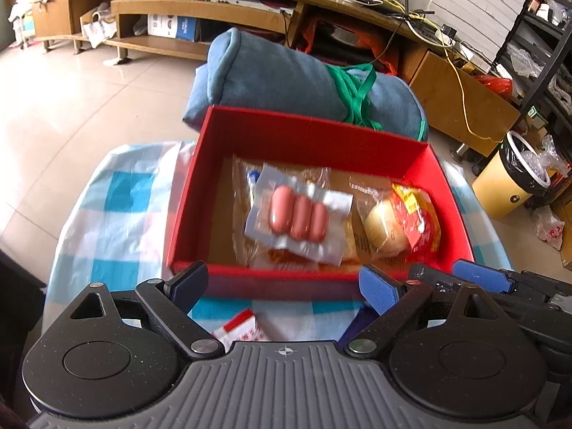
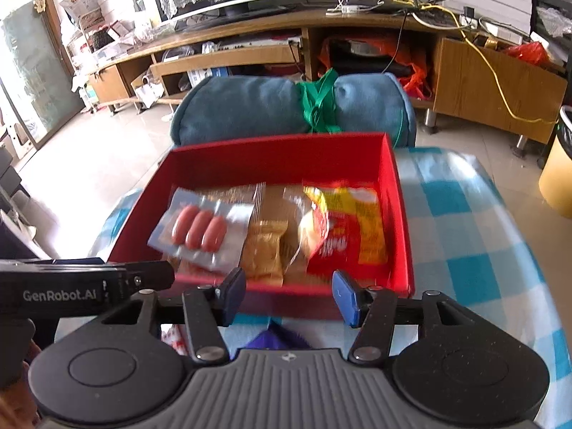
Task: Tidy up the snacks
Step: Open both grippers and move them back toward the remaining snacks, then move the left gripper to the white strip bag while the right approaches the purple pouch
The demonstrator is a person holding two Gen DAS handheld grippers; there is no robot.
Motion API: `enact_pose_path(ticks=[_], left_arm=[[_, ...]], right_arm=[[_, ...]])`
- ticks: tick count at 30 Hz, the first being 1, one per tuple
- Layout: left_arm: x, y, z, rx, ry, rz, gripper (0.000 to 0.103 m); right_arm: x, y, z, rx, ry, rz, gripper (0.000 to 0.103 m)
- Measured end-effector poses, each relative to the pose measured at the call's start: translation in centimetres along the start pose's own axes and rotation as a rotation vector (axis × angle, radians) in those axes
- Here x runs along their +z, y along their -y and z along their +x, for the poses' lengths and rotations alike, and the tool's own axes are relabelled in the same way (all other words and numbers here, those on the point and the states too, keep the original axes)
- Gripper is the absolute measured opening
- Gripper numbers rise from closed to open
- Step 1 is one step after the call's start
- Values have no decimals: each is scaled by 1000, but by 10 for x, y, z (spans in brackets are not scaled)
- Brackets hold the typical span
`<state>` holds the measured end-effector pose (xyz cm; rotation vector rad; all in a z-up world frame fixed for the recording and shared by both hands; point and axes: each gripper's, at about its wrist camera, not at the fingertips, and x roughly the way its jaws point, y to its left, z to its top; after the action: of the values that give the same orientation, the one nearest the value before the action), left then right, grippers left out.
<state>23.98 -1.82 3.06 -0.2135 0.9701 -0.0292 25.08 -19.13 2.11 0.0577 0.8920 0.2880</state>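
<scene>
With sausage pack [image 1: 298,220] laid atop snacks in red box [image 1: 314,132], both my tongs — L [image 1: 284,287], R [image 2: 289,293] — spread, empty, hovering at near rim.

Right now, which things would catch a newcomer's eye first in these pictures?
The bright red box on the blue checked cloth stands out, with a clear pack of three sausages lying on top of other snacks inside. Behind it lies a rolled blue cushion tied with green ribbon.

red box [image 1: 314,136] w/ snacks, sausage pack [image 1: 298,218] atop
</scene>
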Motion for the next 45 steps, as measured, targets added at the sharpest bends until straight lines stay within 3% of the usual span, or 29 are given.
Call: enact_pose_path(ticks=[10,22,27,39,45], left_arm=[[-27,-9,0,-13,-57,-30,96],[-51,-21,35,25,-199,-205,96],[-63,-16,48,76,-219,-213,92],[-85,-32,24,131,-220,-124,82],[-88,-60,13,133,-214,-206,74]], right_arm=[[-31,-5,4,-11,-79,0,53],[-34,13,-1,-14,-80,66,54],[-38,18,-2,-12,-91,72,55],[-43,10,2,-20,-128,33,60],[-50,8,13,-14,-177,76,61]])
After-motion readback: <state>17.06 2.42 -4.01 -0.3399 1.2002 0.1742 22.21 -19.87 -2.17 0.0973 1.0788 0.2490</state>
